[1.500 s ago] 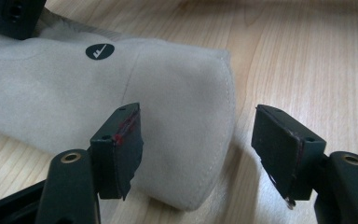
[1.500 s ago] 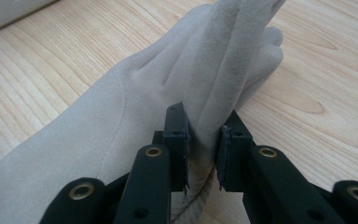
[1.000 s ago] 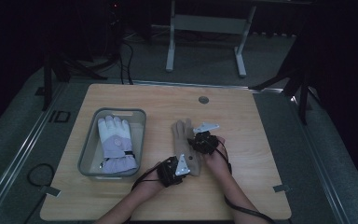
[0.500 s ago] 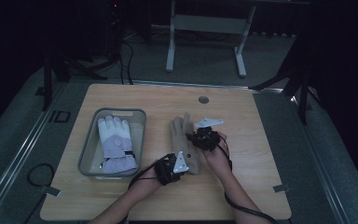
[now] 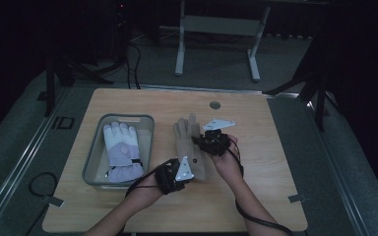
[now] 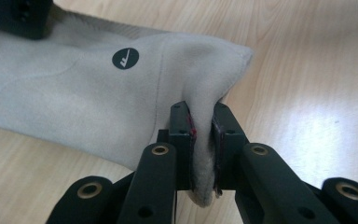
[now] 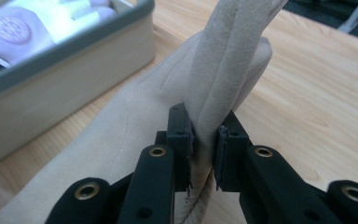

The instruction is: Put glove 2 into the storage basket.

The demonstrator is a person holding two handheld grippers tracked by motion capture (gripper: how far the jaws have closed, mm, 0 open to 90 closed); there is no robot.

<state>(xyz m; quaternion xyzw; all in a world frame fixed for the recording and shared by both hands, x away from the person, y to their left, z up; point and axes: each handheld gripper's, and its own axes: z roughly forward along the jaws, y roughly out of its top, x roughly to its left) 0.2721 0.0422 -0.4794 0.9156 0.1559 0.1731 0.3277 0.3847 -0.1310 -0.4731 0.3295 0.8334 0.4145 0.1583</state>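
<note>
So the tan glove (image 5: pixel 189 147) lay flat on the table (image 5: pixel 275 147), just right of the grey bin (image 5: pixel 91 167). Nearest the person, the left gripper (image 6: pixel 203 154) was pinching the glove's cuff corner. A bit farther out, the right gripper (image 7: pixel 204 154) was clamped on the glove's edge. Inside the bin sat a lavender glove (image 5: pixel 122 150).

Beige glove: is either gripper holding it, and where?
Both. The left gripper pinches the beige glove at its cuff edge; the right gripper pinches a fold at the finger end.
</note>
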